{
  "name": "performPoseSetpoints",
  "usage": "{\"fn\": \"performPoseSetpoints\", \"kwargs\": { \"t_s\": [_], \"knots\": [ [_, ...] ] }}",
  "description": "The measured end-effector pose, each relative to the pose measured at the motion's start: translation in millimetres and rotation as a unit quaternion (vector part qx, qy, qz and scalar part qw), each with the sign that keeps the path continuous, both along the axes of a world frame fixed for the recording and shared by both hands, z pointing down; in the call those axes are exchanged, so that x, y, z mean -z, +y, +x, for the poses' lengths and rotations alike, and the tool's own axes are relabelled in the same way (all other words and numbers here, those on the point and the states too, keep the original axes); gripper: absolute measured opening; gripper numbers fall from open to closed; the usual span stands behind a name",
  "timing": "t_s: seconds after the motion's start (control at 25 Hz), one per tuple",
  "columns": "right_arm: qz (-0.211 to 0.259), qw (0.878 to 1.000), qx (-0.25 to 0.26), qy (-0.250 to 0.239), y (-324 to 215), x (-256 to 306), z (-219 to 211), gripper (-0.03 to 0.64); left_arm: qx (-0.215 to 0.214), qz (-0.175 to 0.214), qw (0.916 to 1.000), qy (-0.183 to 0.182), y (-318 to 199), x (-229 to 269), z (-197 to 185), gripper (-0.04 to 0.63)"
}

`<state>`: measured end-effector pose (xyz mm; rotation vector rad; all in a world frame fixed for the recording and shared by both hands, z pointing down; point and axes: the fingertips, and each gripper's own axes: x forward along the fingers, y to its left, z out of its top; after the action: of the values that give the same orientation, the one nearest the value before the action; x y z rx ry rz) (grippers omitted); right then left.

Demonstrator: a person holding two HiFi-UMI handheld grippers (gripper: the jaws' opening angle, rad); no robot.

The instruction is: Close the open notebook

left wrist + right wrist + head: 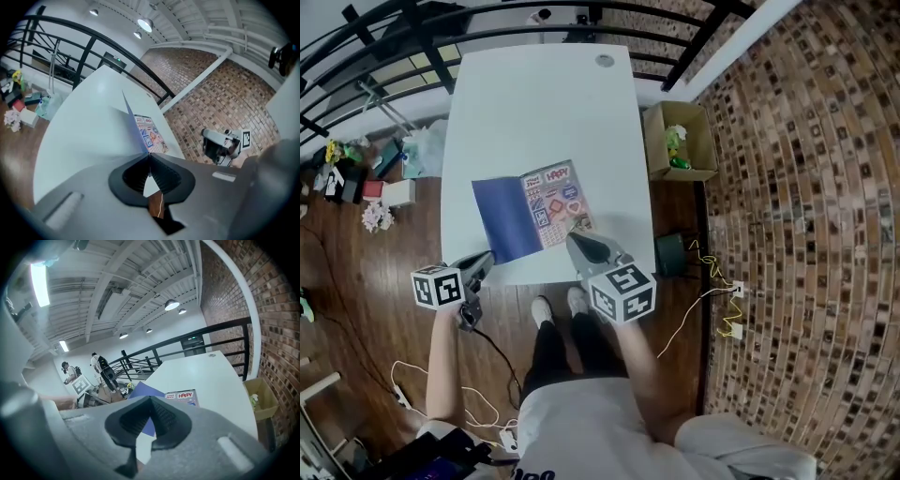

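On the table (544,103), open notebook (534,211).

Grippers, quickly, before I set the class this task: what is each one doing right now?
Left gripper: jaws shut on the edge of the notebook's blue cover.
Right gripper: jaws shut, nothing between them.

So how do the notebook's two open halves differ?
The blue half is plain; the sticker half is covered in colourful print. The left hand-held gripper pinches the blue half's near corner; the right hand-held gripper, shut and empty, is over the sticker half's. Both lie on the white table.
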<state>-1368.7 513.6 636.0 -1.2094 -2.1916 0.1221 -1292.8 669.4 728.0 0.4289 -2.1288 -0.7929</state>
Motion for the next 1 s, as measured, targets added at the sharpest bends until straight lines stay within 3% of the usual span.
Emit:
{"fn": "performPoseSetpoints", "kwargs": {
  "t_s": [0.28, 0.48, 0.84, 1.0],
  "knots": [
    [-0.016, 0.999, -0.026, -0.012, -22, 24, -14, -0.011, -0.039, 0.051, 0.9978, -0.011, -63, 48, -31, 0.018],
    [-0.021, 0.998, -0.054, -0.013, -46, 27, -23, -0.011, -0.068, 0.062, 0.9957, -0.006, -112, 48, -66, 0.017],
    [-0.014, 0.995, -0.100, 0.001, -93, 13, -29, -0.011, -0.105, 0.059, 0.9919, 0.040, -187, -5, -114, 0.017],
    [-0.014, 0.995, -0.100, 0.010, -103, 6, -27, -0.011, -0.088, 0.070, 0.9904, 0.081, -210, -43, -123, 0.021]
  ]
}}
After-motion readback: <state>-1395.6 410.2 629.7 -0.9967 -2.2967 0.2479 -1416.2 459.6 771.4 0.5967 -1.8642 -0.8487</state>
